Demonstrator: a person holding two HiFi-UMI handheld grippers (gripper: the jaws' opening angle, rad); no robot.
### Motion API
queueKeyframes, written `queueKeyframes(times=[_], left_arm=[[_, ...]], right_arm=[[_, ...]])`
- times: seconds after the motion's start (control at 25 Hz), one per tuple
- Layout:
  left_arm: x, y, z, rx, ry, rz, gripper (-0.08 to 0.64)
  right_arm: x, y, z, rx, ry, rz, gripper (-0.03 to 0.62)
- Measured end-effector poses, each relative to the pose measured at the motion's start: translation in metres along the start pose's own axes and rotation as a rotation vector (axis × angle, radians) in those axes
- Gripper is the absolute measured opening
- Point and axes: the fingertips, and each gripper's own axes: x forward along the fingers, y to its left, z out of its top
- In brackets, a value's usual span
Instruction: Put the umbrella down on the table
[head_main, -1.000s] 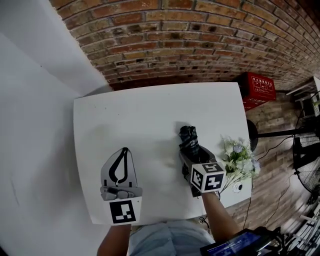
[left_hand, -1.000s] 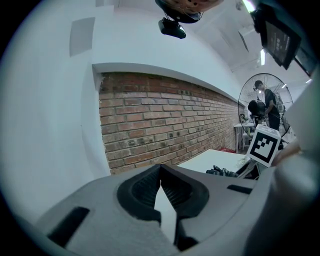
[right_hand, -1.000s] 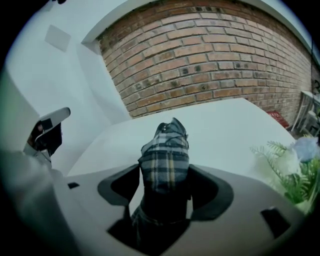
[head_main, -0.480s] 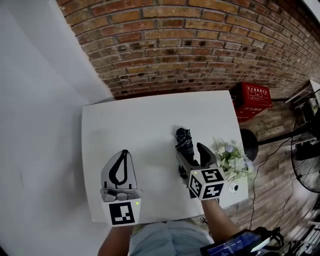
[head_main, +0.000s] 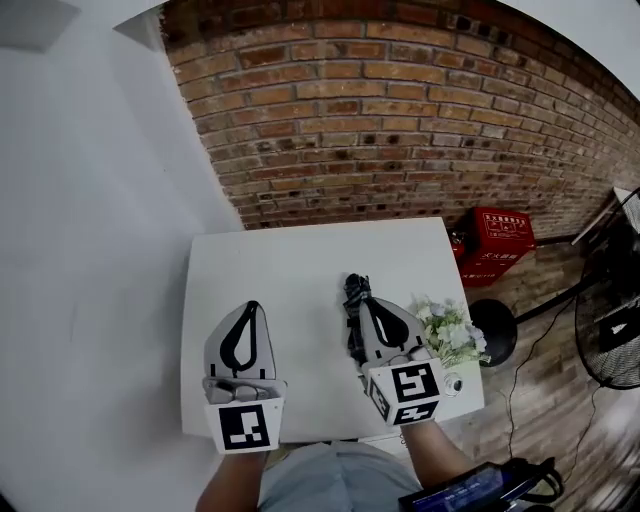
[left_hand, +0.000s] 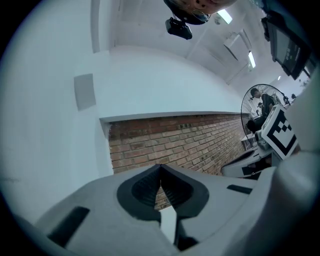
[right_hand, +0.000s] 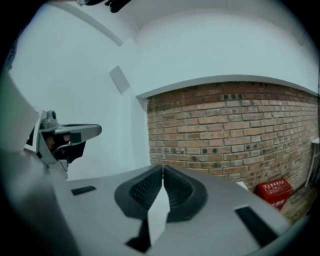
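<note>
A dark folded umbrella (head_main: 353, 293) lies on the white table (head_main: 290, 265), right of its middle, with its near end hidden behind my right gripper. That right gripper (head_main: 371, 304) hangs well above the table, over the umbrella. Its jaws are closing, with the tips together in the right gripper view (right_hand: 163, 168) and nothing between them. My left gripper (head_main: 250, 305) floats over the table's left half. It is shut and empty, and its tips meet against the brick wall in the left gripper view (left_hand: 160, 165).
A bunch of pale artificial flowers (head_main: 447, 330) lies at the table's right edge. A red crate (head_main: 500, 238), a black stand base (head_main: 493, 330) and a fan (head_main: 610, 345) sit on the floor to the right. The brick wall (head_main: 400, 120) rises behind the table.
My right gripper opened off the umbrella, rose and came shut empty. The left gripper rose as well. The umbrella stays lying on the table.
</note>
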Motion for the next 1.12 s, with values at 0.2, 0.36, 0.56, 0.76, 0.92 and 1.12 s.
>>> queueKeyframes(times=[0.2,0.36,0.56,0.76,0.92,1.12], left_arm=[[-0.021,-0.005,0.025,0.022,-0.051,0.033,0.002],[-0.031,-0.011,0.029,0.031,-0.058,0.047,0.002],[-0.038,-0.010,0.036,0.043,-0.067,0.067,0.002],[-0.039,-0.013,0.034,0.035,-0.063,0.065,0.002],[-0.040,-0.013,0.034,0.038,-0.063,0.064,0.002],[-0.040,-0.010,0.035,0.043,-0.063,0.063,0.002]], right_arm=[[-0.022,0.009,0.022,-0.026,-0.085,0.019,0.006],[-0.036,0.008,0.033,-0.061,-0.126,0.022,0.005],[-0.043,0.012,0.042,-0.089,-0.152,0.028,0.005],[-0.046,0.015,0.046,-0.101,-0.168,0.038,0.005],[-0.048,0.015,0.045,-0.096,-0.169,0.039,0.005],[-0.047,0.018,0.046,-0.103,-0.167,0.039,0.005]])
